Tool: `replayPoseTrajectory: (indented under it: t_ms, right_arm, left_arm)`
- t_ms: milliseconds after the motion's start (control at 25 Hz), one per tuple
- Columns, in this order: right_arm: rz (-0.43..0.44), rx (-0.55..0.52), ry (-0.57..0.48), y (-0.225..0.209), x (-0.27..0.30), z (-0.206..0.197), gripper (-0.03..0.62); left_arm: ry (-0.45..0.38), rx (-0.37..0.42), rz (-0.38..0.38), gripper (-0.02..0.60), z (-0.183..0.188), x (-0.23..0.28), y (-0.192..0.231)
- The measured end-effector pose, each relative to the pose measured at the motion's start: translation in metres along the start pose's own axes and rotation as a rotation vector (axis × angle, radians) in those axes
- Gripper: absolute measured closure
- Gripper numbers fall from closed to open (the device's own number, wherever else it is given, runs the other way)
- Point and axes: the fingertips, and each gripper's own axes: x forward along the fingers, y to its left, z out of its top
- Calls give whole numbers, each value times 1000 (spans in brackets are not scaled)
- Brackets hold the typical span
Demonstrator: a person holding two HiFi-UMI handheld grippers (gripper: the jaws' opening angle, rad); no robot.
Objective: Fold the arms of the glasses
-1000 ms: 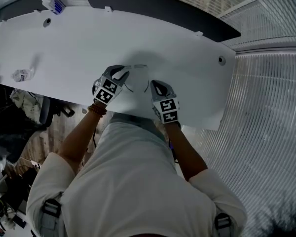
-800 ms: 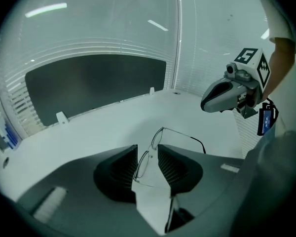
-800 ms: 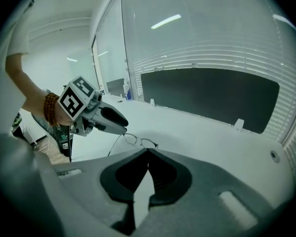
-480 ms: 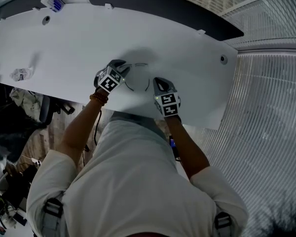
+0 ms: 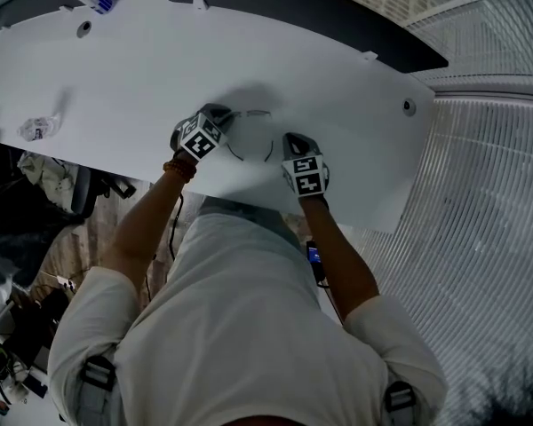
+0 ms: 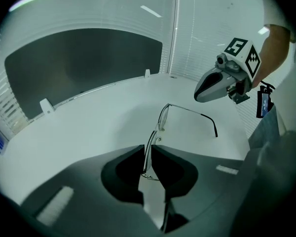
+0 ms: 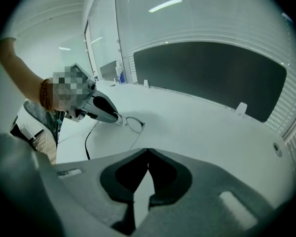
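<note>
Both tongs sit lower over the white table than a second ago, and the left gripper has closed in on the left end of the glasses. Its jaws have just been closing, and the thin rim now stands pinched between the tips. Right gripper: jaws together, nothing in them, hovering just beside the frame's other end, not touching.

Step in hand, as I read it: the frame is pinned, first fold to come.
- The left grip should probably stay light; wire this thin would bend.
- The closed right tips could serve as a pusher against the right arm, applied near its dark end piece and swept inward toward the lenses.
- Keep the sweep low and level so the frame doesn't twist out of the pinch.

Glasses: thin metal rim and clear lenses. They rest on the table near its front edge, between the two grippers. Both arms are still spread, pointing back toward the person, and both end in dark tips. Neither is folded yet.
</note>
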Motion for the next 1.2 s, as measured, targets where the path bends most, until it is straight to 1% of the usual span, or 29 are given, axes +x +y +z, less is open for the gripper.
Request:
replayPoseTrajectory:
  t_ms: [360,760,960,1200]
  right_arm:
    - [3,1,53,-2,16,-16,594]
    - [21,-14,57,4,20,-15,594]
    - [36,4,58,10,22,-18,594]
    - [61,-3,56,22,23,-17,594]
  left_arm:
    - [1,9,-3,537,1,1,-1]
    - [2,5,-11,537,3,2,-7]
    - [-3,-10,-15,537,1,4,-14]
    - [-3,-29,-18,537,0,5,-22]
